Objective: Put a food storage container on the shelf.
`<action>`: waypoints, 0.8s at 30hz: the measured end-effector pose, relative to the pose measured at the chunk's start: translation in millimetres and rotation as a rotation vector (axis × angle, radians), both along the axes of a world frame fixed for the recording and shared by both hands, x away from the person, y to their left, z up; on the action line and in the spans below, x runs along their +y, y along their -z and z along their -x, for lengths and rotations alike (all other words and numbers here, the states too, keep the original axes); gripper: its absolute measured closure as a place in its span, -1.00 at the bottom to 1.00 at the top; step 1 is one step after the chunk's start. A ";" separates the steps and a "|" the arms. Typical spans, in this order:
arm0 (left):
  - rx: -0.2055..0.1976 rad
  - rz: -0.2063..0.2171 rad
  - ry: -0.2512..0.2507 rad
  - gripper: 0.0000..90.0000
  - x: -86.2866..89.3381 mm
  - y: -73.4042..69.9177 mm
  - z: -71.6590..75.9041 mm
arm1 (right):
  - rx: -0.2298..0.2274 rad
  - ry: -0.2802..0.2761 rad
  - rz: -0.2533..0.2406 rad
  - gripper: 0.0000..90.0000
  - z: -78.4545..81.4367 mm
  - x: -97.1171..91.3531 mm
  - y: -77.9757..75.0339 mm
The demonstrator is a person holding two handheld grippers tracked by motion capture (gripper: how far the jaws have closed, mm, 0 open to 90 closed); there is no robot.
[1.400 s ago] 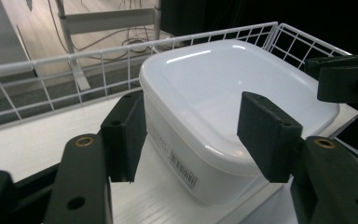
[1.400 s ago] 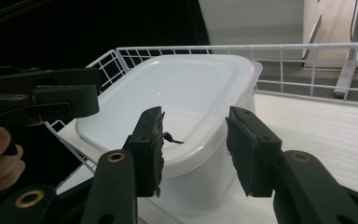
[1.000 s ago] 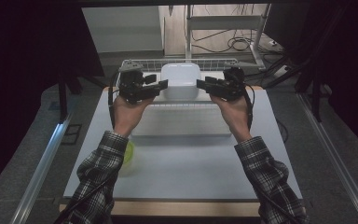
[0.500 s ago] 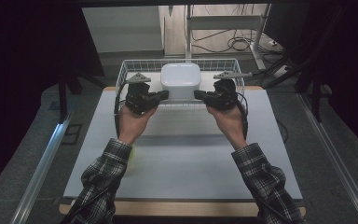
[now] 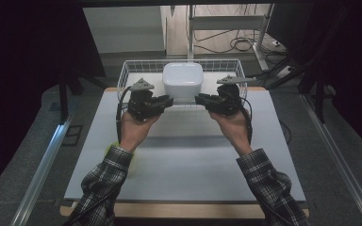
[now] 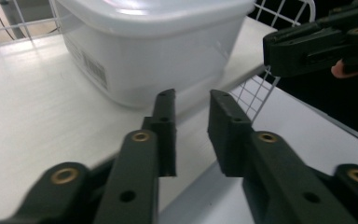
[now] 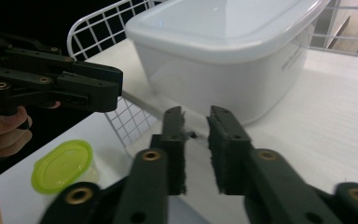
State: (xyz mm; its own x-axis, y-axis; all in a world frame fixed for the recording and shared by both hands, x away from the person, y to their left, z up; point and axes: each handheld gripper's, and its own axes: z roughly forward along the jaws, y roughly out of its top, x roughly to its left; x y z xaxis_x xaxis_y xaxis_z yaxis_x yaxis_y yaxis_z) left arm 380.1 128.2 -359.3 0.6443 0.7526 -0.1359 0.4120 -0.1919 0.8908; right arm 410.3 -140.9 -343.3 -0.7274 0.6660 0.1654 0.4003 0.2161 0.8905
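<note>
Both grippers flank a white lidded plastic container (image 5: 183, 81) that sits in a white wire basket (image 5: 131, 70) at the far edge of the surface (image 5: 184, 160). Left gripper (image 5: 167, 100), held in the person's left hand (image 5: 134, 127), points at the container's near left corner; its jaws, which have just been opening, stand narrowly apart with nothing between them, as the left gripper view shows (image 6: 191, 133). Right gripper (image 5: 200, 99), in the right hand (image 5: 233, 125), mirrors it at the near right corner, its jaws likewise just opened to a narrow gap and empty (image 7: 196, 140). Neither gripper touches the container. A small tub with a lime-green lid (image 7: 63, 165) rests on the surface near its left edge, partly hidden behind the left plaid sleeve (image 5: 104, 181) in the high view.
</note>
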 end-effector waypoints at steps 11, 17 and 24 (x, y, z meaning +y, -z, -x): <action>-0.006 -0.027 0.072 -0.02 -0.8 24.7 38.9 | -0.037 -0.048 0.059 0.00 37.1 -8.6 21.4; -0.020 -0.014 0.084 -0.31 4.7 40.1 58.5 | -0.039 -0.063 0.082 -0.27 55.5 -16.0 37.9; -0.023 -0.018 0.089 -0.61 9.3 60.1 77.9 | -0.047 -0.074 0.106 -0.56 73.3 -25.0 62.7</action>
State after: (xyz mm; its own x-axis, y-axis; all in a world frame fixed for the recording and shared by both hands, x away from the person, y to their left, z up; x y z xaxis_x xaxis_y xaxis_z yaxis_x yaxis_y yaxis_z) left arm 302.2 137.5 -419.4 0.7116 0.6944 -0.1071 0.3723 -0.2433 0.8957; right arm 337.0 -165.9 -406.0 -0.7806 0.6220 0.0616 0.3381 0.3373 0.8786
